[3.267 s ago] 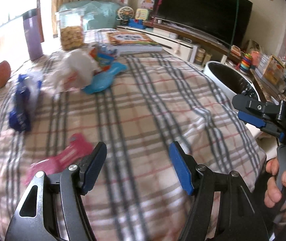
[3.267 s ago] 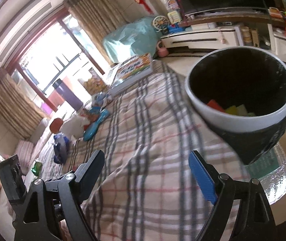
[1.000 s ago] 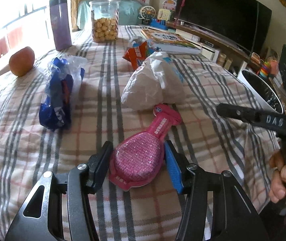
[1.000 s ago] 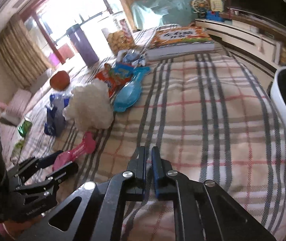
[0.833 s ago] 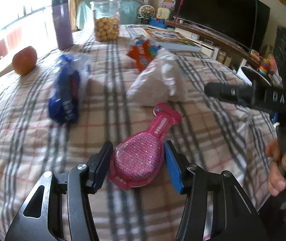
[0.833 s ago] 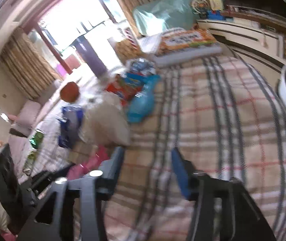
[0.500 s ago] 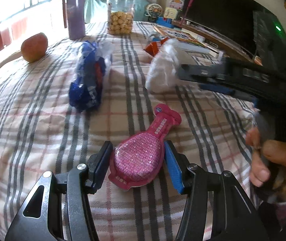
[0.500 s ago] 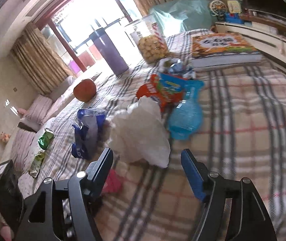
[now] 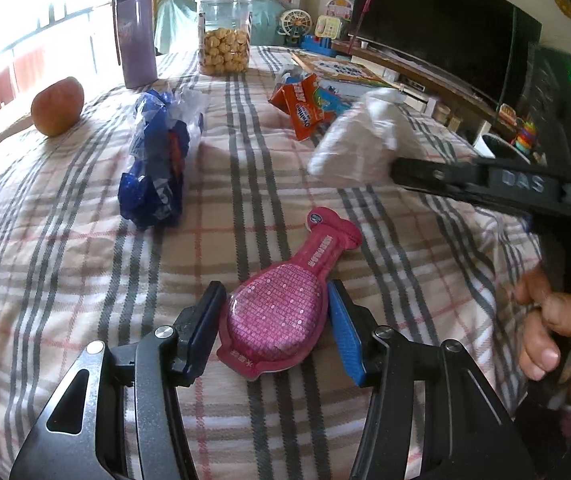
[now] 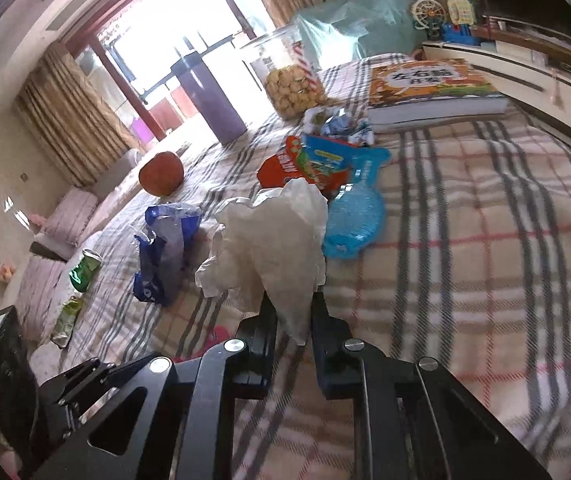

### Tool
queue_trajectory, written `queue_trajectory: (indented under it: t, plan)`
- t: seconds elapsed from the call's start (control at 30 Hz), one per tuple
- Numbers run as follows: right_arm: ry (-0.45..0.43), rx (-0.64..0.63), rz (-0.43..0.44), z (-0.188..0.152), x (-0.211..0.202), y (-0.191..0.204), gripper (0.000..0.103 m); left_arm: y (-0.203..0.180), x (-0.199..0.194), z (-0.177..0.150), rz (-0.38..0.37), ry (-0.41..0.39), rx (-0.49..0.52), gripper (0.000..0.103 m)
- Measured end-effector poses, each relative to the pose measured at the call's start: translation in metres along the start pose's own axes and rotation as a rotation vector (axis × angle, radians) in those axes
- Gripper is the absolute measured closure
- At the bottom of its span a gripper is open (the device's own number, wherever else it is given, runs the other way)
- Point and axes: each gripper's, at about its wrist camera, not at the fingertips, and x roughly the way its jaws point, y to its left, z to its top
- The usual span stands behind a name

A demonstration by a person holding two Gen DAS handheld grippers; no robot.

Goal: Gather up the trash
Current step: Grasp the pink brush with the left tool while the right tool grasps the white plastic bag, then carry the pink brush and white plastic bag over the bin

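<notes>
the left gripper (image 9: 273, 320) squeezes the fat end of the pink wrapper (image 9: 285, 312), so it can carry it away. the right gripper (image 10: 294, 320) has just been closing and now pinches the white crumpled bag (image 10: 273, 248) by its corner, so the bag lifts off the checked cloth (image 10: 485, 240).

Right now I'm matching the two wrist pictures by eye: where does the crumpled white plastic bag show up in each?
Left wrist view: the crumpled white plastic bag sits upper right of centre, at the tip of the right gripper reaching in from the right.
Right wrist view: the bag is at centre, its lower end pinched between the jaws.
Shared landmark: the blue wrapper, left of the bag in both.
</notes>
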Motion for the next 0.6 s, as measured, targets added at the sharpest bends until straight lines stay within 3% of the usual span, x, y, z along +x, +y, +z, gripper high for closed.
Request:
queue_trajectory:
  t: [0.6]
  plan:
    - [-0.121, 0.124, -0.068, -0.03, -0.098, -0.061, 0.087, -0.079, 0.006, 0.026, -0.107, -0.035, 0.111, 0.051]
